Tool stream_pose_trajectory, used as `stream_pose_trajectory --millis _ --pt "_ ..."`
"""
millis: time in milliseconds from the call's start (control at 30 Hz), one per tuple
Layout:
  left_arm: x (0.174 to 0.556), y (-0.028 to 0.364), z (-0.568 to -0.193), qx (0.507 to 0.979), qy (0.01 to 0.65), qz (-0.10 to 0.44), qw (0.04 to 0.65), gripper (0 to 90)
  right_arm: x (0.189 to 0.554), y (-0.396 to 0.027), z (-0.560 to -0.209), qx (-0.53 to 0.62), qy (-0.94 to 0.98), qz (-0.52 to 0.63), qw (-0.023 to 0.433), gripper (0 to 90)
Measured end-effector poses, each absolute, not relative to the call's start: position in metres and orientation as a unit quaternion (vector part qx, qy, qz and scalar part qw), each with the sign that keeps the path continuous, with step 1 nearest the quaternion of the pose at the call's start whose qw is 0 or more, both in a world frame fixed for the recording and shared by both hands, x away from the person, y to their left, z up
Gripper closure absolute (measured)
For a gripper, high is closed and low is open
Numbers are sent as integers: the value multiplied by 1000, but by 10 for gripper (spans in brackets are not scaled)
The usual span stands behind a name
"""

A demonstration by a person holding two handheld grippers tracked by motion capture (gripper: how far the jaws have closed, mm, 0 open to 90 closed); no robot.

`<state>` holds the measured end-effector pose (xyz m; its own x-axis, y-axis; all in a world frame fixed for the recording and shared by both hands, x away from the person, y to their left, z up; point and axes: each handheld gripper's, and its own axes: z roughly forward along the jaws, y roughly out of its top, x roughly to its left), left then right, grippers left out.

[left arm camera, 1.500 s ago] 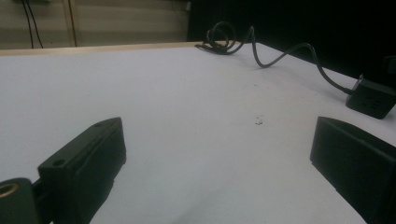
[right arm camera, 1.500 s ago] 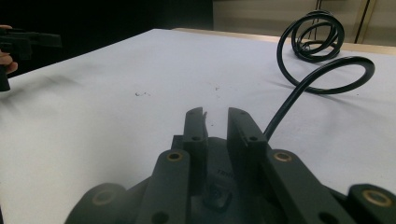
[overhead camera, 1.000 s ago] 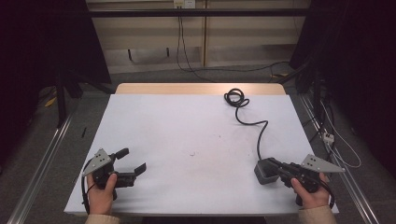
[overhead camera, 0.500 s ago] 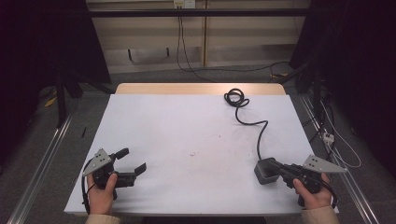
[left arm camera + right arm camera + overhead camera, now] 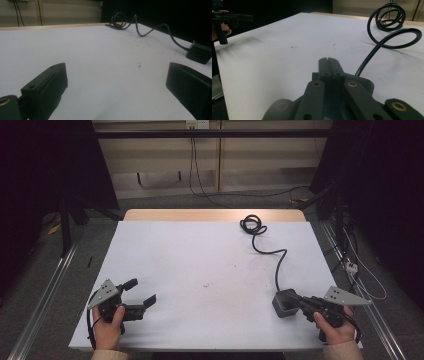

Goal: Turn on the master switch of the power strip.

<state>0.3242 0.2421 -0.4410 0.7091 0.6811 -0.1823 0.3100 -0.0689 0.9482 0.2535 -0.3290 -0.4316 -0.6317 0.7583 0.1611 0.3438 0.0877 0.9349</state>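
Right tongs (image 5: 296, 301) are held together, tips against the black adapter (image 5: 285, 303), presumably to nudge it; left tongs (image 5: 142, 292) are kept apart, idle.

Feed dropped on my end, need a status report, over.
Left hand-held gripper open, empty. Right hand-held gripper shut, tips over power adapter, not clamping it. Cable trails away across table; nothing in the way.

Dim room, dark bg; white table (image 5: 200, 265) evenly lit from above, soft shadows. Both gripper views: near jaws blurry, no glare.
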Motion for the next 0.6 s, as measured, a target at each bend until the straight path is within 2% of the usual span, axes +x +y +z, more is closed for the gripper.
stream_pose_trajectory --millis 600 --pt "324 242 -441 713 346 160 589 34 252 -334 -429 382 725 545 178 900"
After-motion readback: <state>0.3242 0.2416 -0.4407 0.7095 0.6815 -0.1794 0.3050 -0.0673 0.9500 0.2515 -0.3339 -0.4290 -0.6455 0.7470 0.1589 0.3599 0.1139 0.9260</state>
